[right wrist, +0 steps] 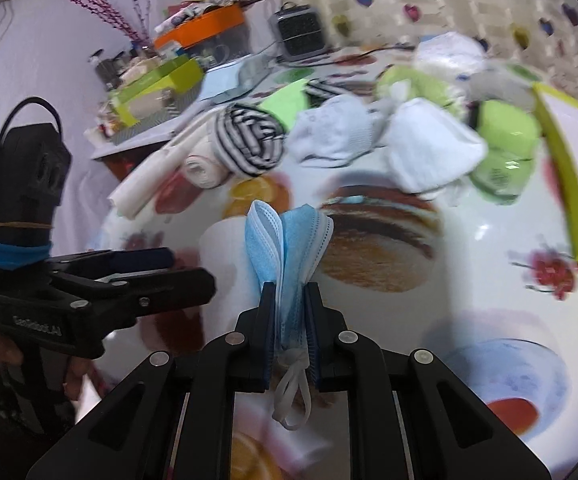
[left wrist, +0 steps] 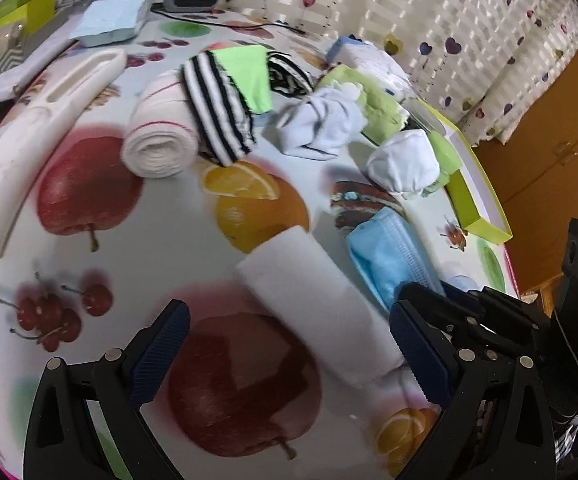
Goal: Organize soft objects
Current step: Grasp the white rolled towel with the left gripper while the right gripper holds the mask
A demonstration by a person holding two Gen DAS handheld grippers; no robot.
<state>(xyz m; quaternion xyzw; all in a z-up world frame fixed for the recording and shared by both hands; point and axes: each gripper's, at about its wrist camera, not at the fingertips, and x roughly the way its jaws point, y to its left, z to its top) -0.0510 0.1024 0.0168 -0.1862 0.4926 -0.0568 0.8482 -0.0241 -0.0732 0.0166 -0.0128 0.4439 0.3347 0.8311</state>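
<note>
Left tongs (left wrist: 289, 354) spread wide; right tongs (right wrist: 292, 300) clamped tight.

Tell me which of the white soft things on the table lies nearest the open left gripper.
The plain white folded cloth, lying between the left gripper fingers. The rolled white towel and crumpled white socks lie farther back.
</note>
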